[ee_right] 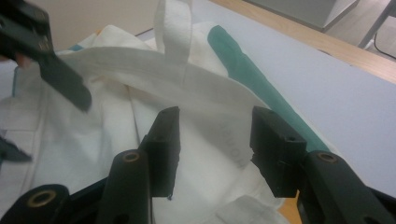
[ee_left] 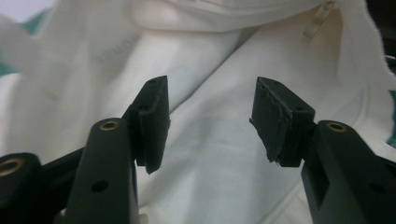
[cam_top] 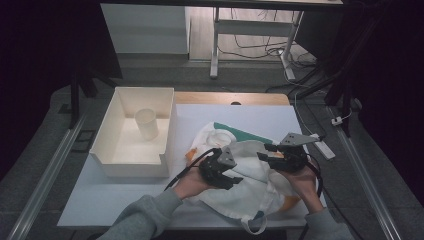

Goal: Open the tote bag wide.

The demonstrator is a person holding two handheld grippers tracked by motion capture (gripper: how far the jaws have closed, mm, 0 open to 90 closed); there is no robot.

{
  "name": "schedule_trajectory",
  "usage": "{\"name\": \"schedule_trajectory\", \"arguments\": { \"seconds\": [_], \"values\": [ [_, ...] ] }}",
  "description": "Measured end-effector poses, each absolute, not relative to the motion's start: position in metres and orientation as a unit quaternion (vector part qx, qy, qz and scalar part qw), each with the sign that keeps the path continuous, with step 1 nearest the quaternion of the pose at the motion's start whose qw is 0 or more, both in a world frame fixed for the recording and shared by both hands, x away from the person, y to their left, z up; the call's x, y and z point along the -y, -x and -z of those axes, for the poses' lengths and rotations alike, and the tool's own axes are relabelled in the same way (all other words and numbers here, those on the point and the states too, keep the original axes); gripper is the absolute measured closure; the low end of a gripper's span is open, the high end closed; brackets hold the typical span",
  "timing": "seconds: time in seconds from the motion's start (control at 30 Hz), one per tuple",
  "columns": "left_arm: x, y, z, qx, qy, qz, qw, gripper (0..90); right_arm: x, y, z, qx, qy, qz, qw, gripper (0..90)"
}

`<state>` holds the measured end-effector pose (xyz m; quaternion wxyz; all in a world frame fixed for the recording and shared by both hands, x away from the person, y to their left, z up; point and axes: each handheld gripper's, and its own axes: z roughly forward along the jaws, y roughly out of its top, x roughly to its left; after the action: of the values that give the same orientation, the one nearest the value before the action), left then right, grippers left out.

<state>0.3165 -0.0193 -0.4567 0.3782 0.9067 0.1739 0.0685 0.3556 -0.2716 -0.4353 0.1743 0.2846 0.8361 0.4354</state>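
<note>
**Soft cloth bag, both grippers released above it**

The white cloth bag [cam_top: 250, 180] lies crumpled on the table [cam_top: 125, 200] in the lower middle of the high view, its loop handle [cam_top: 254, 226] hanging toward the bottom edge. A green strip [cam_top: 240, 132] peeks out at its upper side. To the upper left sits a white tray [cam_top: 107, 145] with a paper cup [cam_top: 146, 123] standing inside it, well apart from the bag.

The left gripper [cam_top: 227, 172] hovers over the bag's left part, its jaws parted with only cloth behind them and nothing between the pads. The right gripper [cam_top: 270, 152] hangs over the bag's right part, likewise spread and holding nothing.

The bag looks light, limp and wrinkled, so it will likely sag and fold wherever it is lifted; it seems neither fragile nor slippery. A pinch on flat cloth could gather several layers at once. The firmer places to take hold appear to be the hemmed rim [ee_right: 154, 63] across the upper middle of the right gripper view, or the strap [ee_right: 173, 28] rising from it.
</note>
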Motion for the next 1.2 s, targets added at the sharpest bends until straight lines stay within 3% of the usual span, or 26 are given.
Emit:
{"name": "schedule_trajectory", "arguments": {
  "seconds": [0.67,0.97,1.1,1.2],
  "values": [
    [0.059,-0.335,0.495,-0.144,-0.942,-0.053,0.298,44.5,0.279,-0.363,0.443,-0.833,-0.309,-0.425,0.174,52.7],
    [0.058,-0.335,0.501,-0.139,-0.949,-0.042,0.281,69.7,0.266,-0.359,0.444,-0.854,-0.3,-0.395,0.16,51.5],
    [0.055,-0.334,0.501,-0.137,-0.948,-0.045,0.282,82.5,0.249,-0.352,0.442,-0.871,-0.275,-0.384,0.133,51.6],
    [0.051,-0.333,0.502,-0.133,-0.948,-0.042,0.287,86.4,0.241,-0.352,0.451,-0.884,-0.273,-0.362,0.11,51.7]
  ]
}}
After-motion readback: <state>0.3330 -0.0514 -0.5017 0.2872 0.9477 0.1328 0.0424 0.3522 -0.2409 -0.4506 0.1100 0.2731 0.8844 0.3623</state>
